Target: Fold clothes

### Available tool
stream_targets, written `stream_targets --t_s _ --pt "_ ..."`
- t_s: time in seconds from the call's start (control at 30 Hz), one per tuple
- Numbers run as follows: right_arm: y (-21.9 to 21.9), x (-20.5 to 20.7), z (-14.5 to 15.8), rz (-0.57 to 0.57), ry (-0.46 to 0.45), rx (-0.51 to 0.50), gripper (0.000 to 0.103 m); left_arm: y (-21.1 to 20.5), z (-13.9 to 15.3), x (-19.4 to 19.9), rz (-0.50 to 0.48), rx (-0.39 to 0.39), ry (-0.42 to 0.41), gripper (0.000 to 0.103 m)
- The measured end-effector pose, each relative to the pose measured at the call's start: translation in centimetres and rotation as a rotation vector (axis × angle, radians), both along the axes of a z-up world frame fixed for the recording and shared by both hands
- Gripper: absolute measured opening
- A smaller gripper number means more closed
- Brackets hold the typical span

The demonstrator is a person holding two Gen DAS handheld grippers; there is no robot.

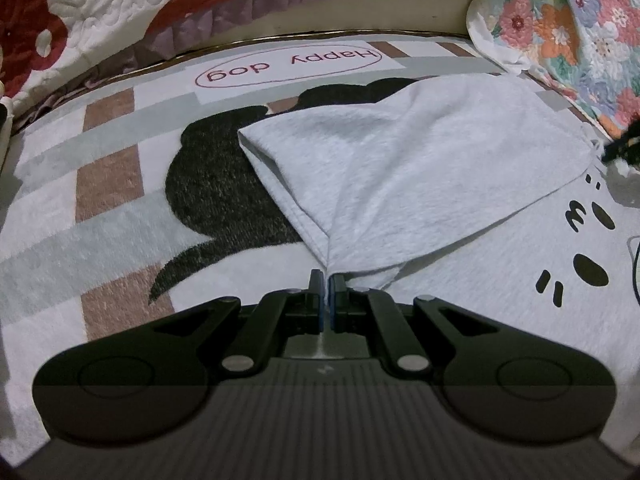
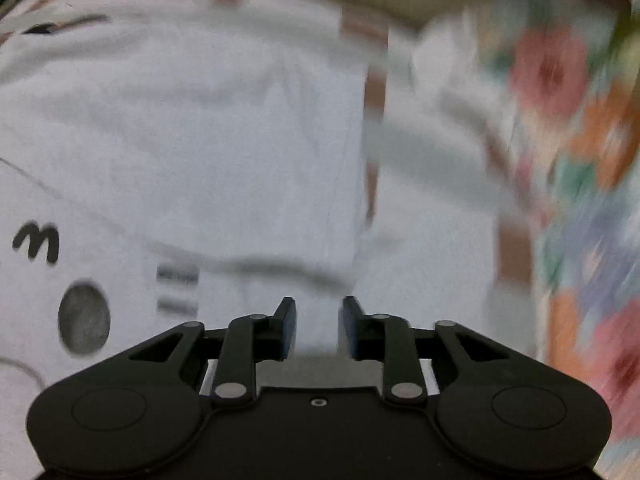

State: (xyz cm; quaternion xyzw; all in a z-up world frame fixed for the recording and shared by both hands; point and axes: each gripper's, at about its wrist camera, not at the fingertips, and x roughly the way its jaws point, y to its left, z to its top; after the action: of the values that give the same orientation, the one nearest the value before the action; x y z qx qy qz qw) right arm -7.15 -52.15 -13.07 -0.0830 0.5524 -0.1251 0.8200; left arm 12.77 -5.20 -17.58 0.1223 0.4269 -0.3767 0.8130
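A white garment with black cartoon marks (image 1: 500, 280) lies on a patterned blanket (image 1: 80, 208). Its folded sleeve or flap (image 1: 420, 168) stretches away from me. My left gripper (image 1: 329, 280) is shut on the near corner of that white flap, cloth pinched between the blue pads. In the blurred right wrist view the same white garment (image 2: 200, 140) fills the left and middle. My right gripper (image 2: 319, 316) is open and empty, just above the garment. Its black tip shows at the right edge of the left wrist view (image 1: 624, 144).
The blanket bears a black dog shape (image 1: 216, 184) and a "Happy dog" label (image 1: 288, 66). A floral quilt (image 1: 580, 32) lies at the right, also blurred in the right wrist view (image 2: 580, 160). A red and white quilt (image 1: 100, 8) hangs behind.
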Motion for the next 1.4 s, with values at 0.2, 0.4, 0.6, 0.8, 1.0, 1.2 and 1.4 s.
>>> stream_targets --t_s 0.2,0.4,0.6,0.8,1.0,1.2,1.4 --pt "3.3 1.1 -1.8 0.414 0.199 -0.282 0.043 -0.1 -0.1 0.0 -0.011 0.005 0.000 0.002" --pt "1.3 3.0 -3.1 0.449 0.207 -0.281 0.003 0.4 1.4 -0.5 0.007 -0.061 -0.053 0.001" --pt "-4.8 2.6 2.6 -0.239 -0.348 -0.060 0.004 0.7 3.0 -1.4 -0.006 -0.158 -0.080 0.001" --pt "-5.4 3.2 -1.4 -0.306 -0.230 -0.120 0.006 0.4 2.9 -2.1 -0.032 -0.080 -0.088 0.002" --pt "-5.6 0.7 2.6 -0.476 -0.441 0.102 0.005 0.6 2.4 -1.6 -0.059 -0.091 -0.023 0.004" --pt "-6.8 1.5 3.5 -0.513 -0.516 0.149 0.005 -0.4 1.1 -1.8 -0.100 -0.076 0.053 0.019" --pt "-7.1 2.0 3.3 -0.514 -0.551 0.178 0.005 -2.1 0.0 -2.7 -0.175 -0.058 0.093 0.043"
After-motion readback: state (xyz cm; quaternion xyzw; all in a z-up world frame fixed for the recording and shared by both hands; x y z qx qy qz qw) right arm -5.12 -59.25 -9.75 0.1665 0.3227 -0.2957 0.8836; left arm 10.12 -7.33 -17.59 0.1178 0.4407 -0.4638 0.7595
